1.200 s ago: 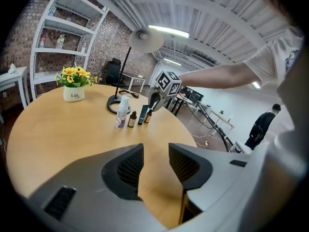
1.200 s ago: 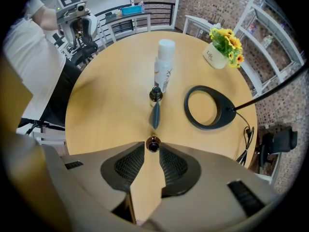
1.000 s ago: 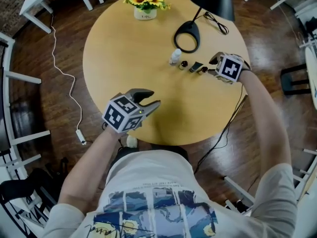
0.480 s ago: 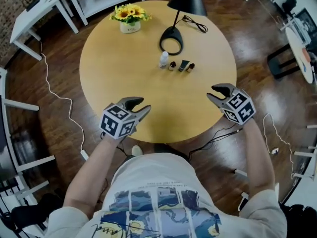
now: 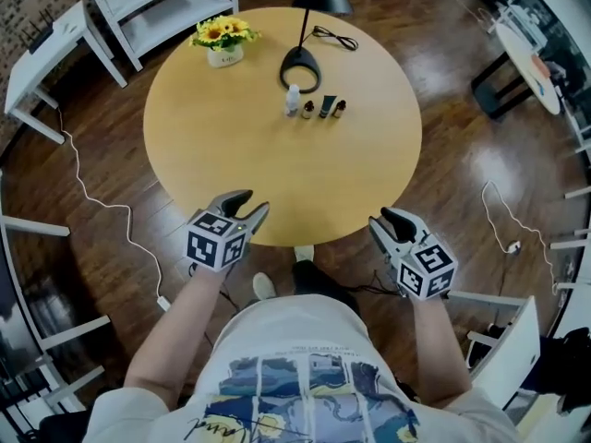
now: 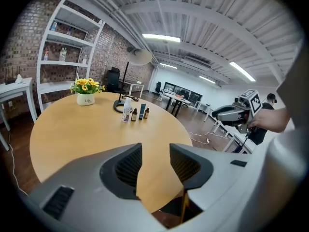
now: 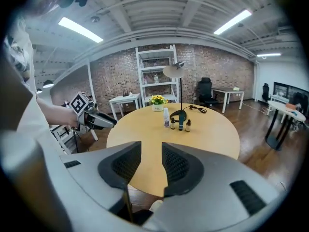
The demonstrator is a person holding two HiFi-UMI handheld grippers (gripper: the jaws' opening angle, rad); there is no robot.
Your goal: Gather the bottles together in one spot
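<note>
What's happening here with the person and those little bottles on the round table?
A person holds a gripper in each hand at the near edge of the round table. The left gripper and the right gripper both have their jaws apart with nothing between them. Four small bottles stand in a tight row on the far side, so the gathering looks done.

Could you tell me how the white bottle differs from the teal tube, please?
The white bottle is pale and taller; the teal tube is dark and shorter. In the head view the white bottle ends the row on the left; the teal tube stands third. Both stand upright on the table.
</note>
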